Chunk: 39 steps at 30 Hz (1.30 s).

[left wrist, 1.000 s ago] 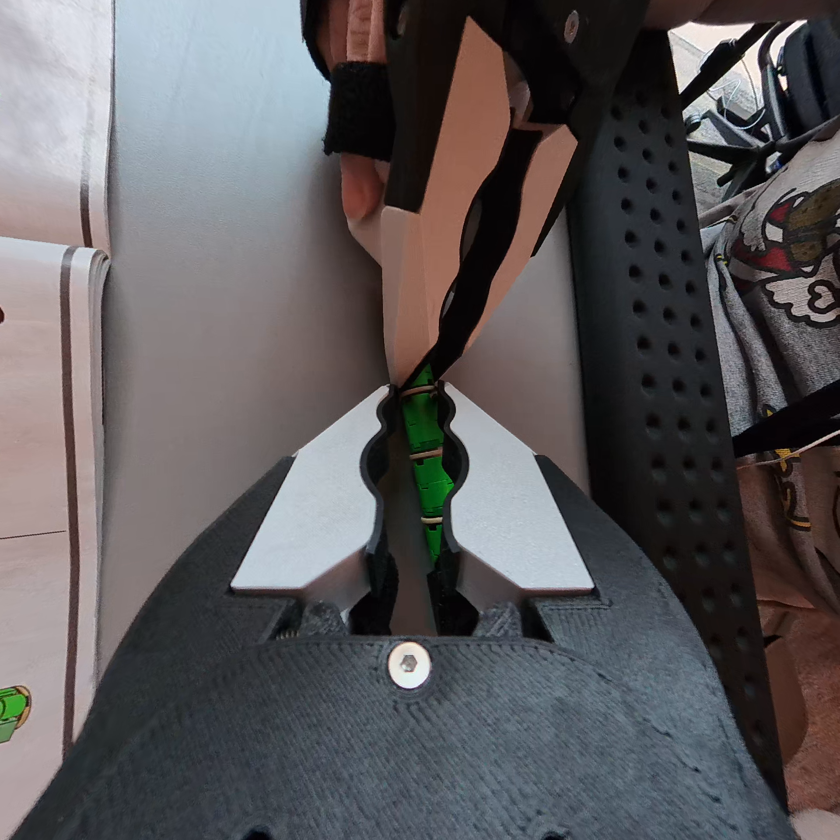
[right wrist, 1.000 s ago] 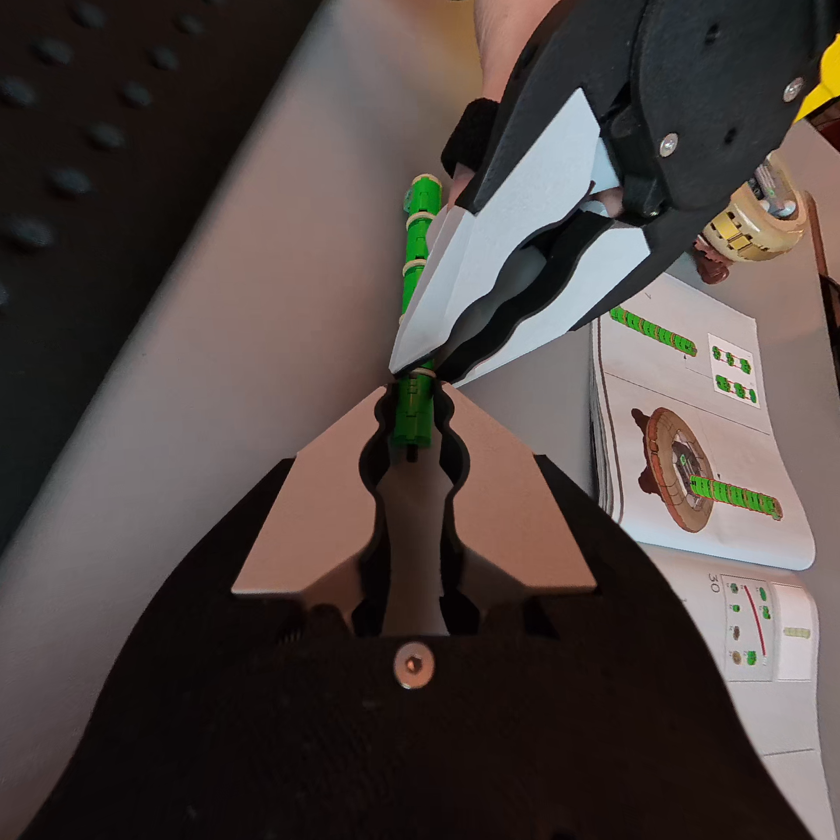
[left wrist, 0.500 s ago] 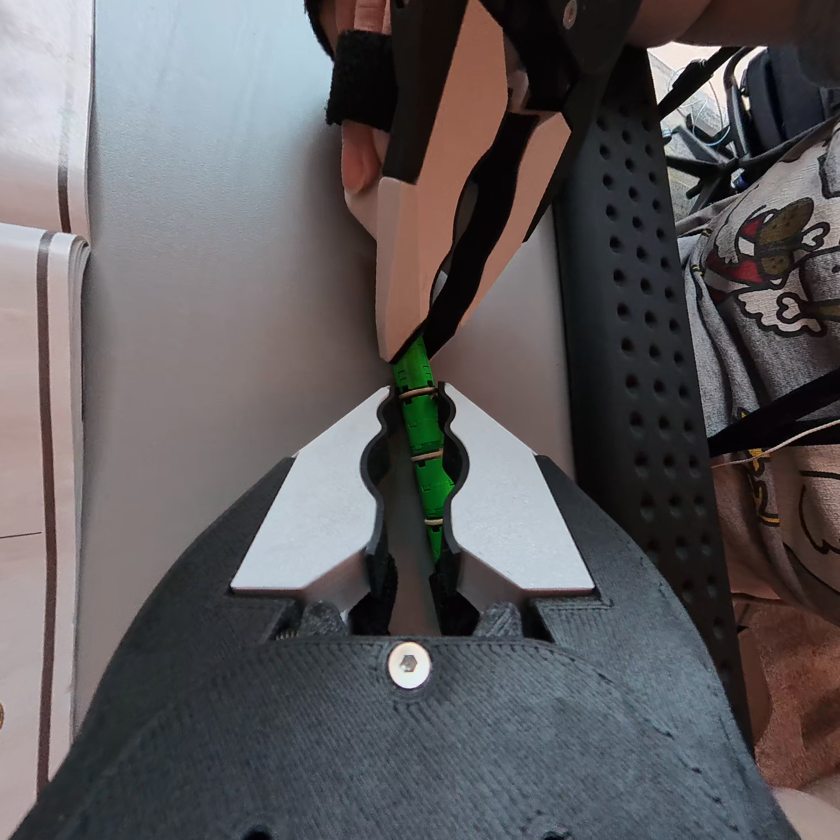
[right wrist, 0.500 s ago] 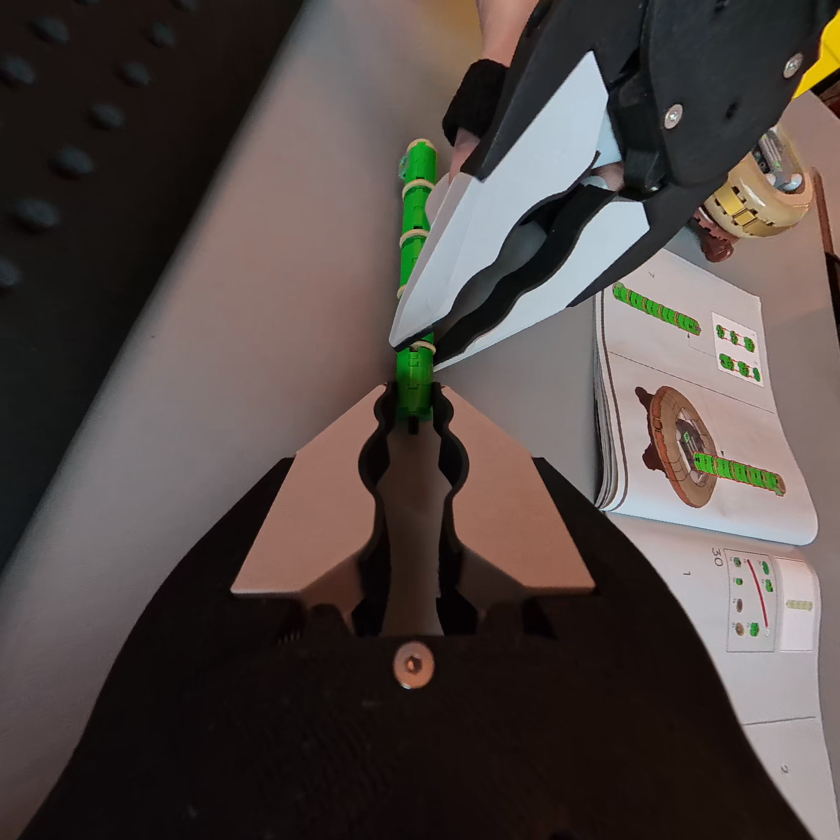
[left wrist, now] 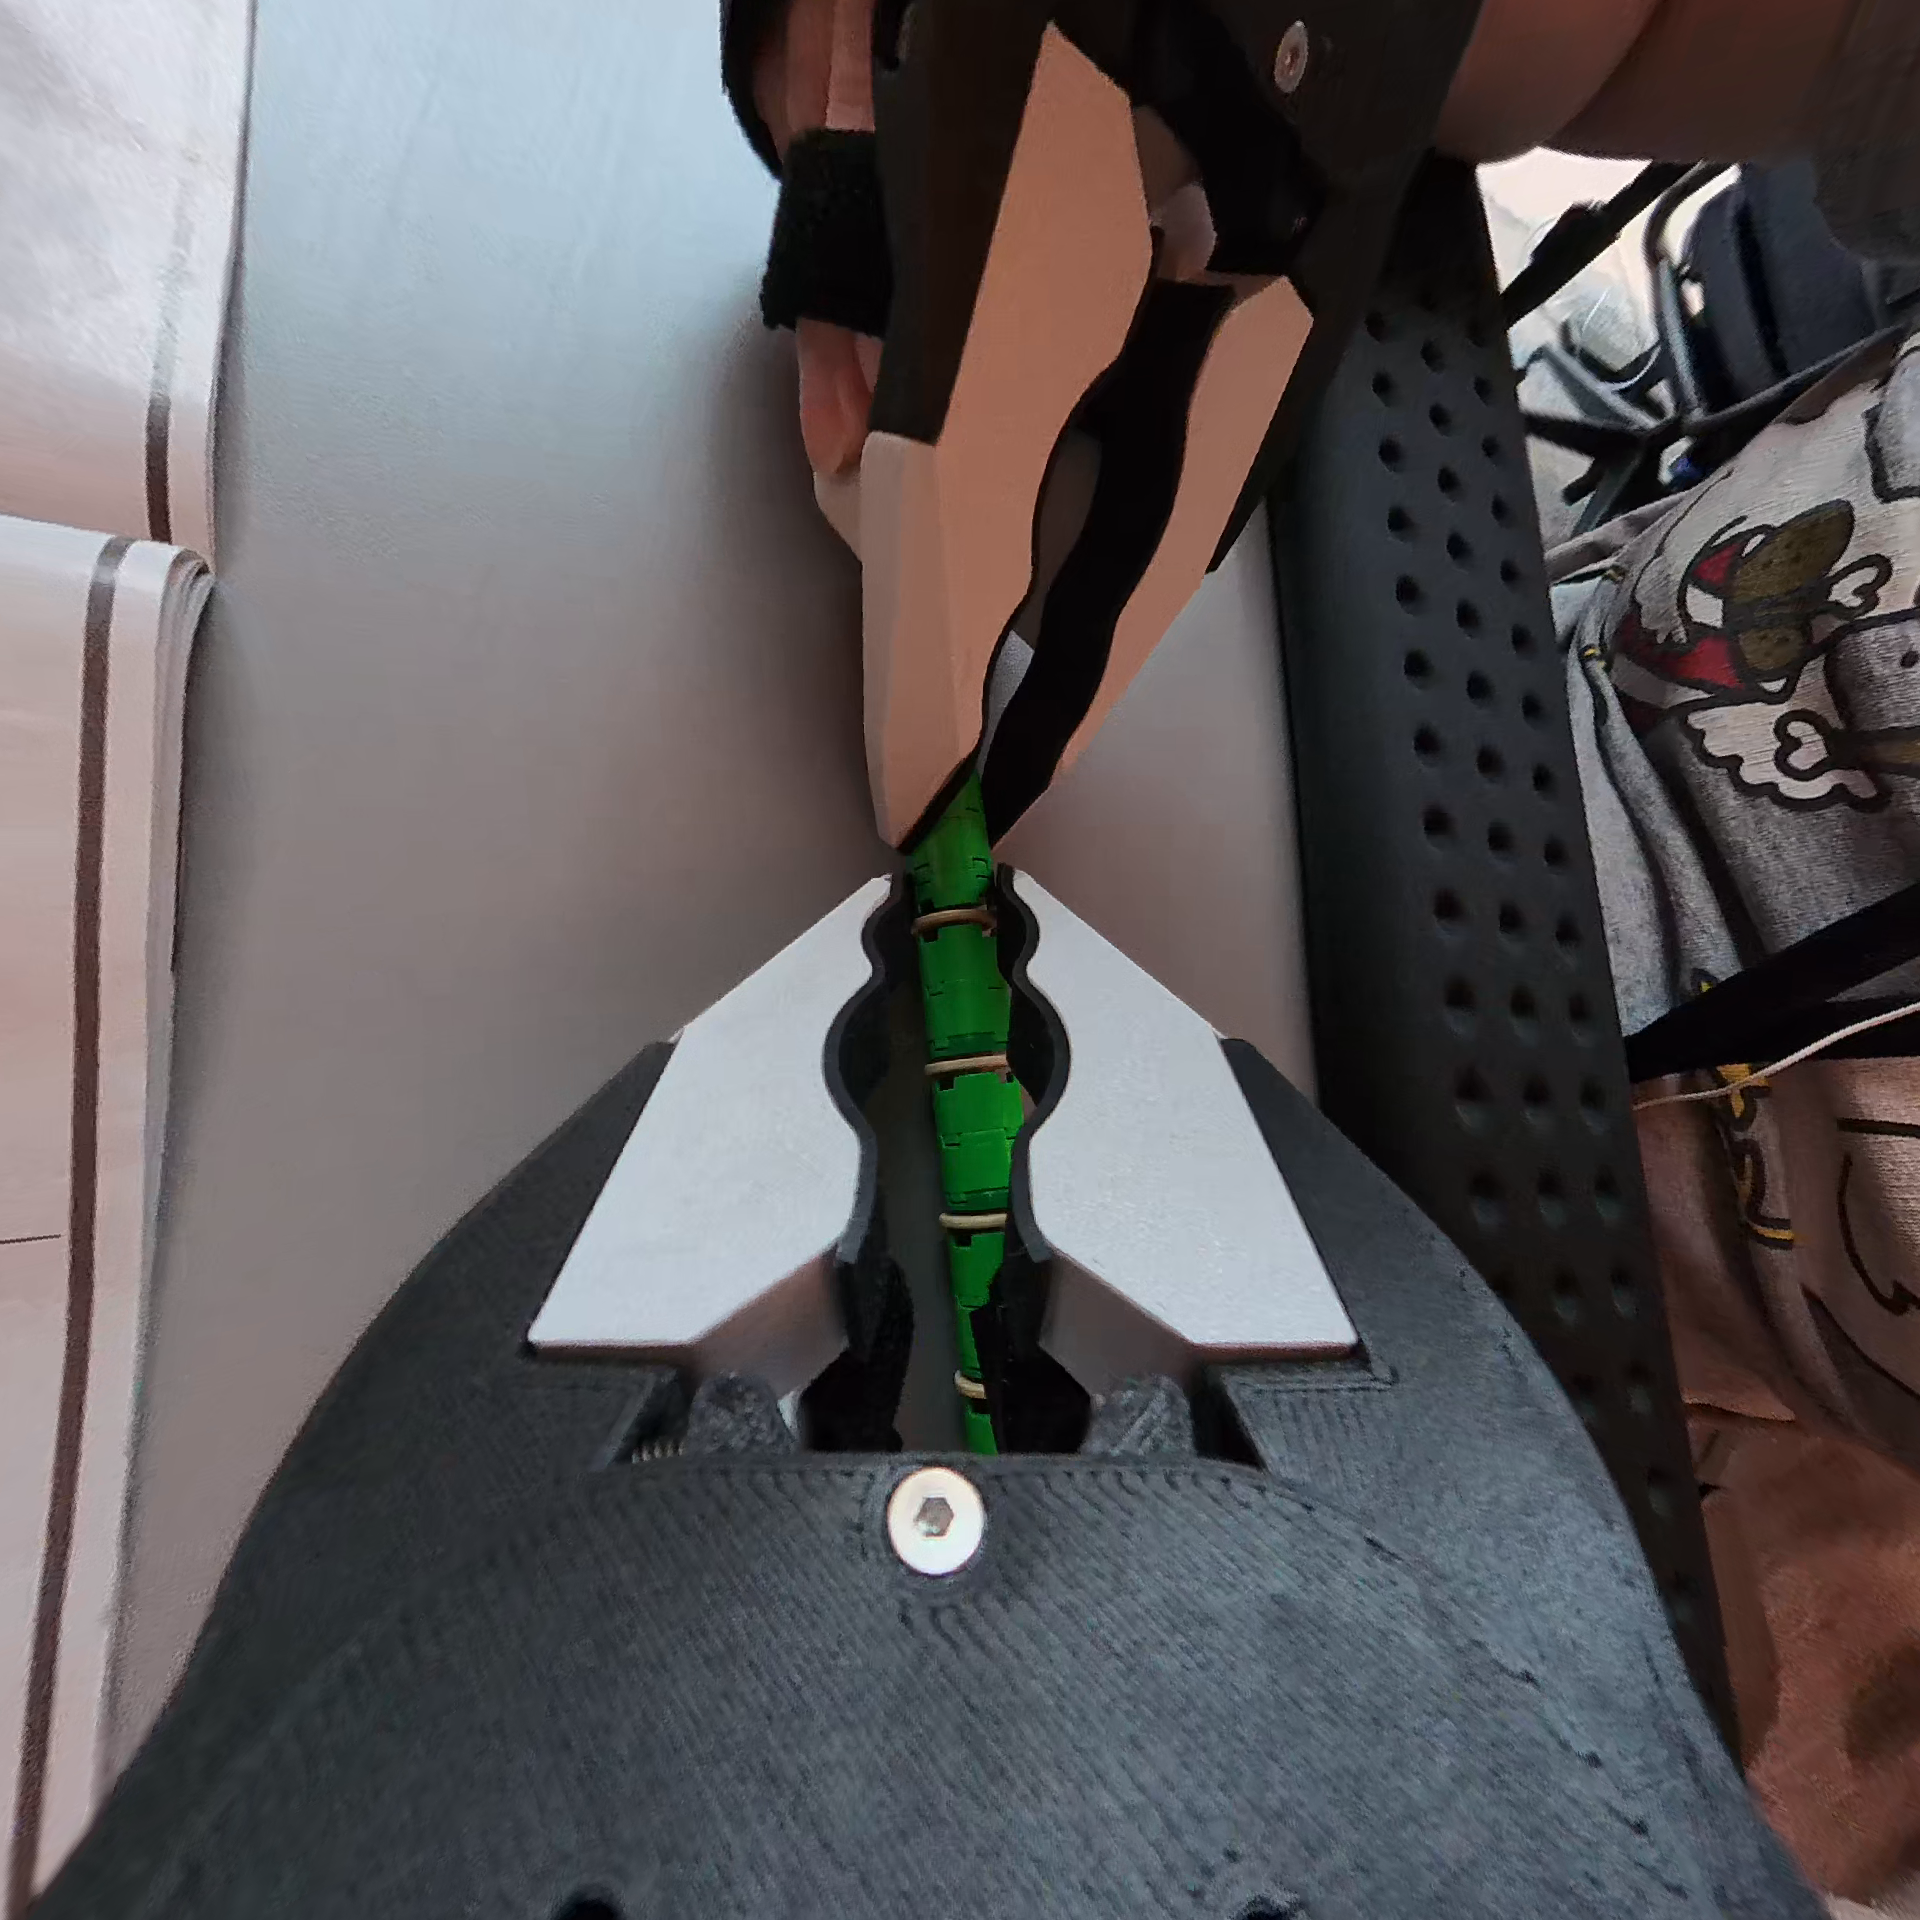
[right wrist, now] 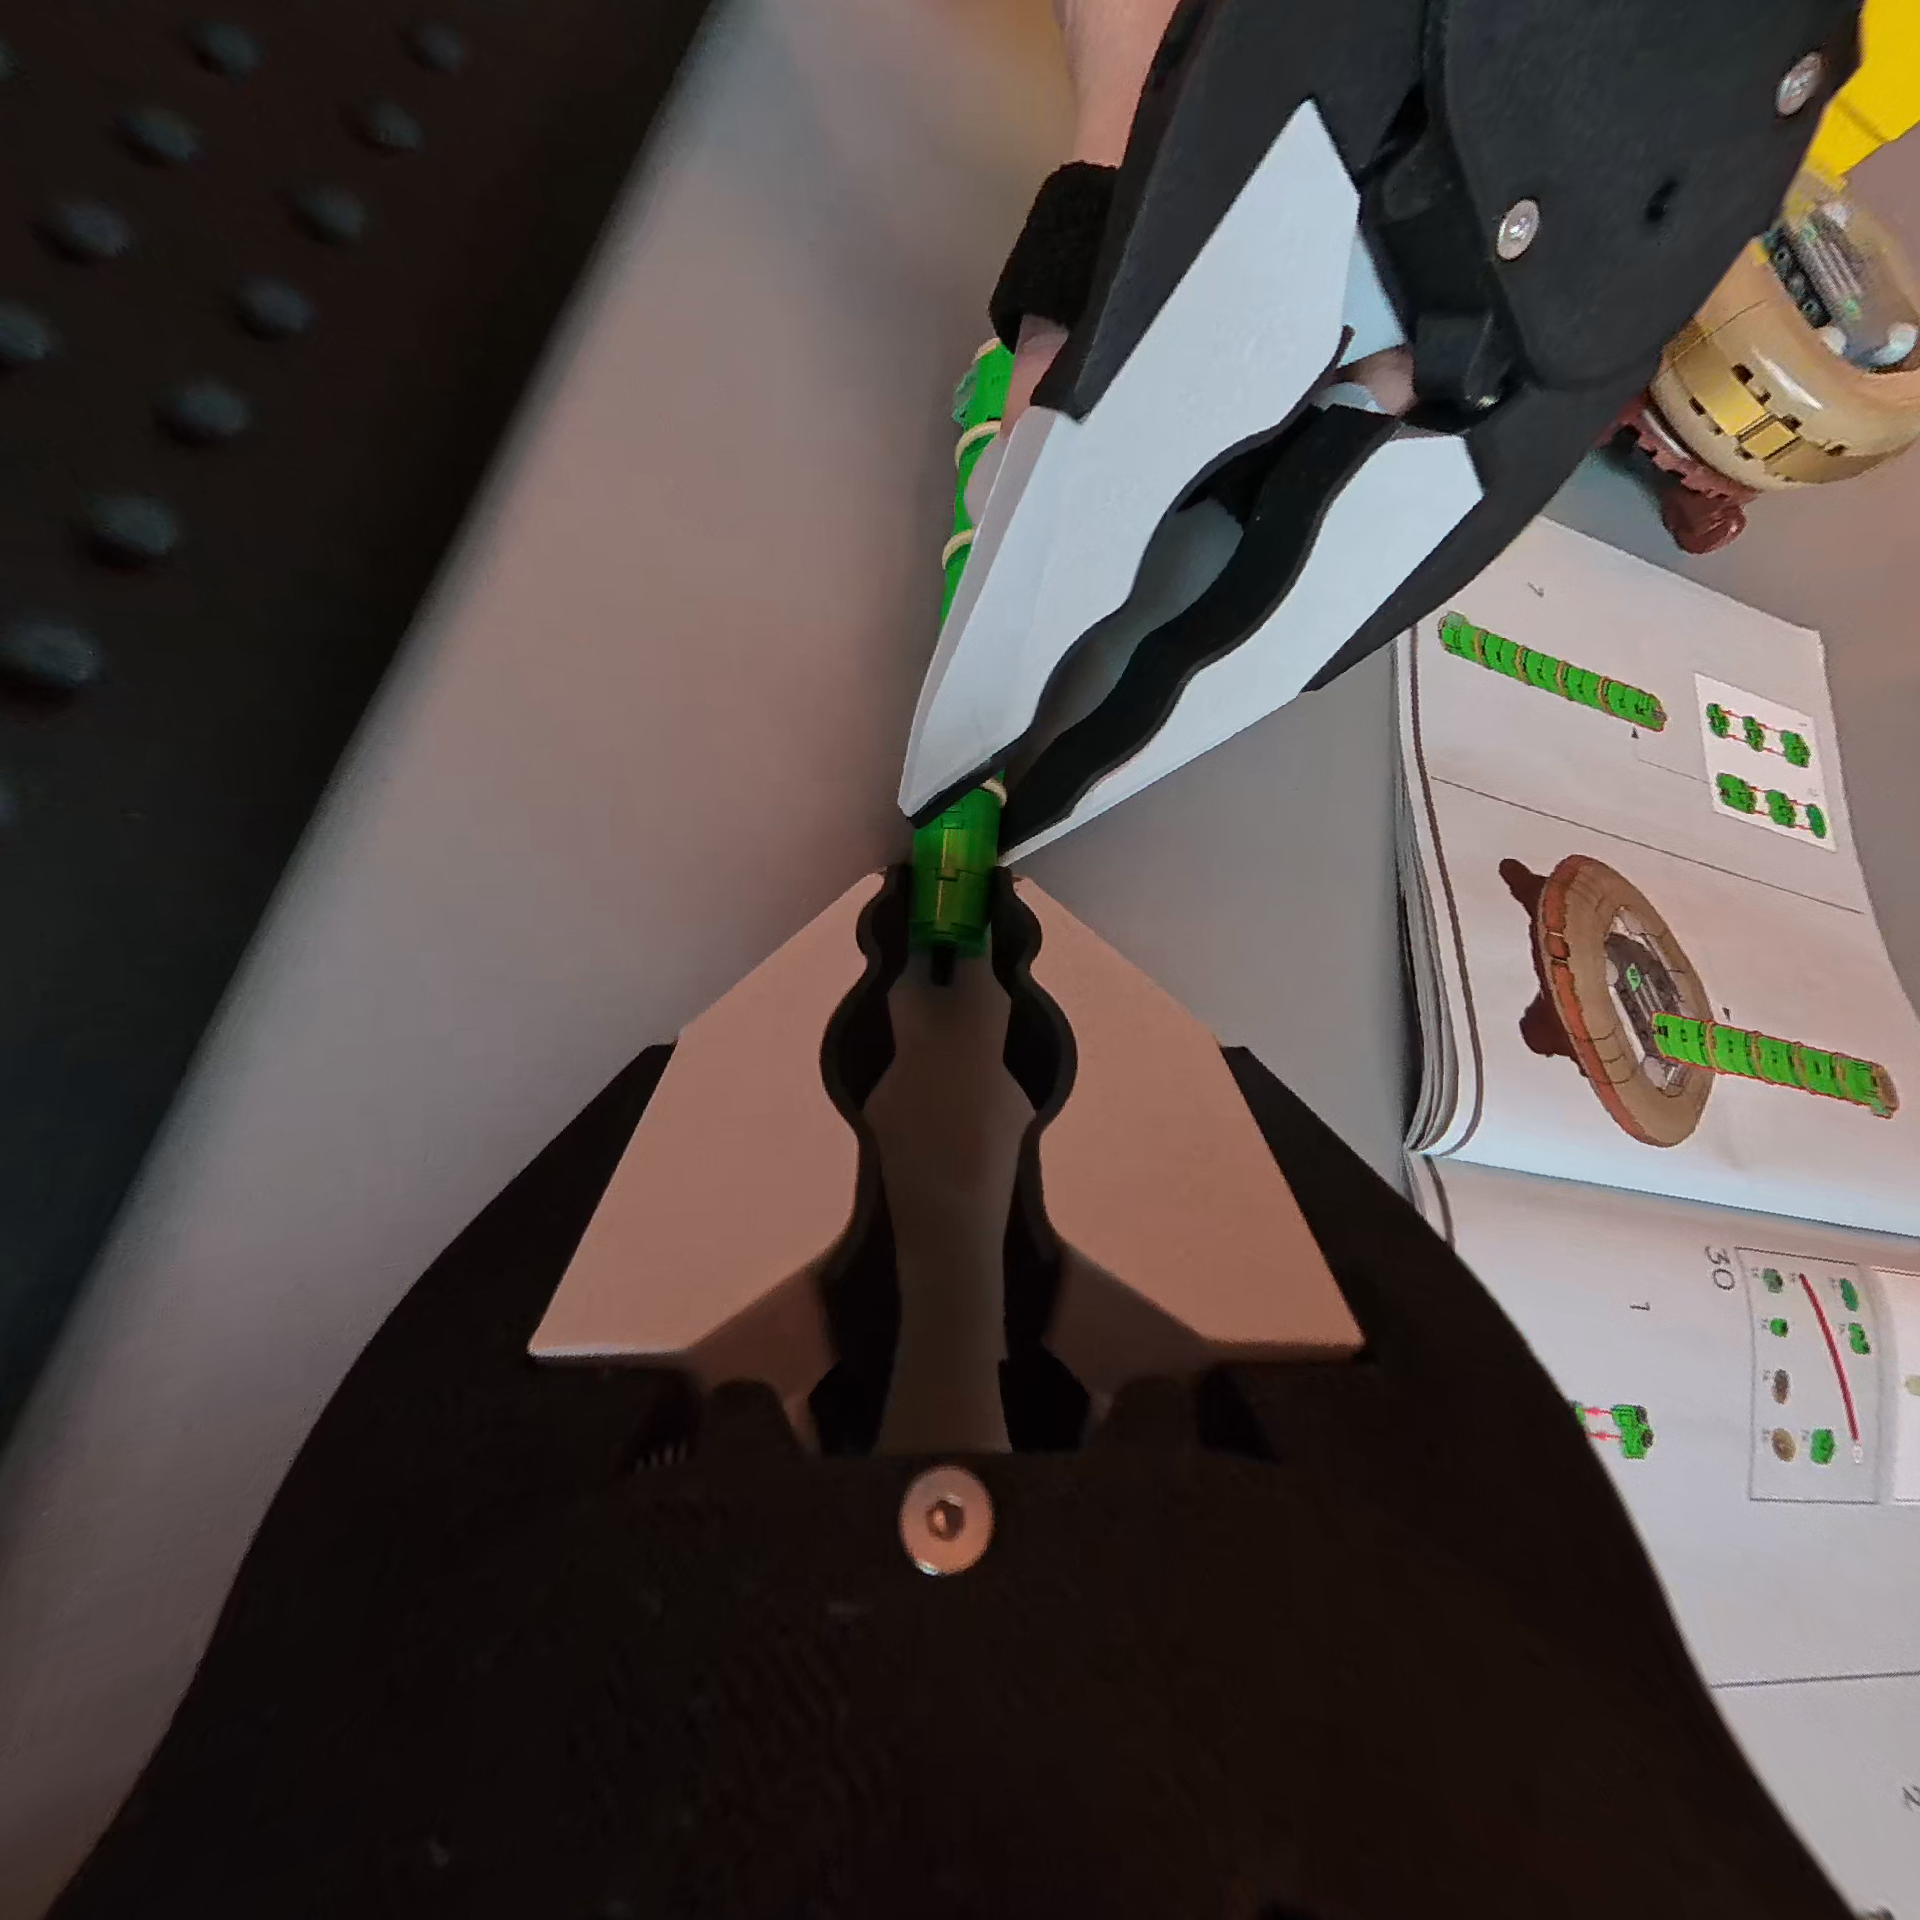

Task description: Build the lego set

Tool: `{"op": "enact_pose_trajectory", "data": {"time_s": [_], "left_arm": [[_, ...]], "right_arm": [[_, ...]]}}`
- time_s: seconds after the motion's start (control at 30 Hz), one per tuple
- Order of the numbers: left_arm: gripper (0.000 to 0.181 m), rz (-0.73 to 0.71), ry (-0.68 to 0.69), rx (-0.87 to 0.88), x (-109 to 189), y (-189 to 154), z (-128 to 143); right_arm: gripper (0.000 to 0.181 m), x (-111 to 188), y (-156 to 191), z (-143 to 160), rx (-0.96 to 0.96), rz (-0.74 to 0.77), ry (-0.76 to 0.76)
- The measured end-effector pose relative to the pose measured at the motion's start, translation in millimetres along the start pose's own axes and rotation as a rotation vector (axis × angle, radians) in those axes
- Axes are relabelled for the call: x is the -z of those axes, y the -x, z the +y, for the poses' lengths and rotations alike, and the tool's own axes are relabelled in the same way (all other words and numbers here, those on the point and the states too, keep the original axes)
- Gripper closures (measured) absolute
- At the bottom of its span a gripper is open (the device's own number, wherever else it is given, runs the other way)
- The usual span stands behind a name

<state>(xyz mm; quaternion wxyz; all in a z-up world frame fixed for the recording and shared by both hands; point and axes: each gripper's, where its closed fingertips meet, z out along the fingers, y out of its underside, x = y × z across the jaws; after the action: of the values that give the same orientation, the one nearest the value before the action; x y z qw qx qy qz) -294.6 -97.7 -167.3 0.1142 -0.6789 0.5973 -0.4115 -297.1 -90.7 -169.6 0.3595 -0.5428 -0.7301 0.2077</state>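
A green Lego stem (left wrist: 961, 1039) with thin tan rings lies lengthwise between the fingers of my left gripper (left wrist: 951, 883), which is shut on it. My right gripper (left wrist: 943, 831) comes in from above, tip to tip, shut on the stem's far end. In the right wrist view, my right gripper (right wrist: 948, 878) pinches the last green segment of the stem (right wrist: 945, 904). A short black pin sticks out of that end. The left gripper (right wrist: 961, 821) reaches in from the upper right, and the rest of the stem runs on behind it.
An open instruction booklet (right wrist: 1662, 883) lies on the grey table (right wrist: 623, 623) to the right. A round tan and brown Lego build (right wrist: 1766, 395) sits behind the left gripper. A black perforated panel (left wrist: 1455, 831) borders the table. A person's clothing (left wrist: 1745, 675) is at the right. Left and right tips are no more than a few centimetres apart.
The two grippers have drawn slightly apart along the stem. A short green stretch now shows between the tips. Less of the stem sits inside my right gripper's jaws.
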Motion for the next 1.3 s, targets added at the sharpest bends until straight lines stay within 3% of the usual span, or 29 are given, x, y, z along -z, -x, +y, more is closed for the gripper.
{"op": "enact_pose_trajectory", "data": {"time_s": [0.93, 1.0, 1.07, 1.1, 1.23, 1.3], "left_arm": [[0.165, 0.049, -0.036, 0.022, 0, -2, 0], [0.166, 0.028, 0.005, 0.035, 18, 4, 14], [0.167, 0.001, -0.081, 0.089, 42, 14, 29], [0.167, 0.029, -0.122, 0.127, 47, 14, 30], [0.166, -0.035, -0.056, 0.014, 39, 12, 29], [0.167, -0.013, -0.066, 0.05, 39, 12, 29]], "right_arm": [[0.165, 8, 3, 6, -0.021, -0.007, -0.043], [0.166, 31, -19, 37, -0.047, 0.107, 0.029], [0.166, 54, -20, 55, -0.19, 0.102, -0.027], [0.166, 58, -16, 51, -0.171, 0.105, -0.05], [0.166, 44, -6, 39, -0.09, 0.075, -0.038], [0.166, 43, -6, 40, -0.098, 0.072, -0.037]]}}
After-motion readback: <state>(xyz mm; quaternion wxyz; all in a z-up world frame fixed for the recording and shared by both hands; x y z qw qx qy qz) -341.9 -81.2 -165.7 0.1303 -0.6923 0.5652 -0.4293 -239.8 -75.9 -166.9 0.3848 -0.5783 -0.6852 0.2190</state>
